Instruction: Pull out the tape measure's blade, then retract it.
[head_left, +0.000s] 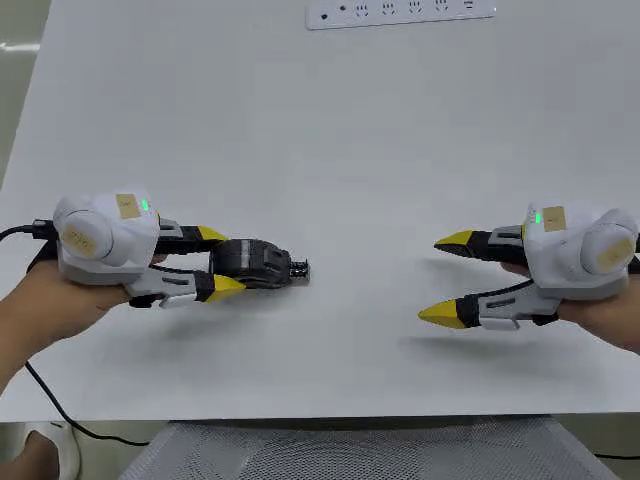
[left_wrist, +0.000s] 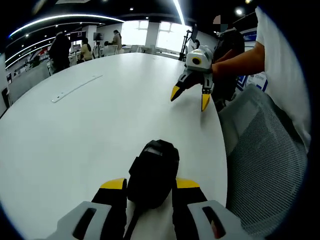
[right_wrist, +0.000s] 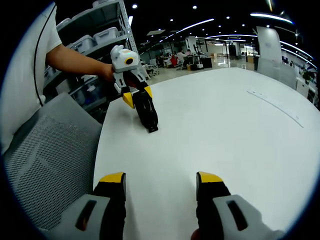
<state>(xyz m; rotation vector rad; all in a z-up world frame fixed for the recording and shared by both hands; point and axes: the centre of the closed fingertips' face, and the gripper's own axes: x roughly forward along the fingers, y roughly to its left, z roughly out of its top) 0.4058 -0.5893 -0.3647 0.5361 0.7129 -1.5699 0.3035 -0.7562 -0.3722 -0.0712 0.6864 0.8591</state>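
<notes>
A black tape measure lies on the white table, its blade hook pointing right and the blade wound in. My left gripper is shut on the tape measure, its yellow-tipped jaws pressing both sides of the case. Far to the right, my right gripper stands open with nothing between its jaws, pointing left toward the tape. In the right gripper view the tape measure lies ahead with the left gripper on it. The right gripper also shows in the left gripper view.
A white power strip lies at the table's far edge. A grey mesh chair stands at the near edge. A black cable trails from the left gripper. People stand far off in the room behind.
</notes>
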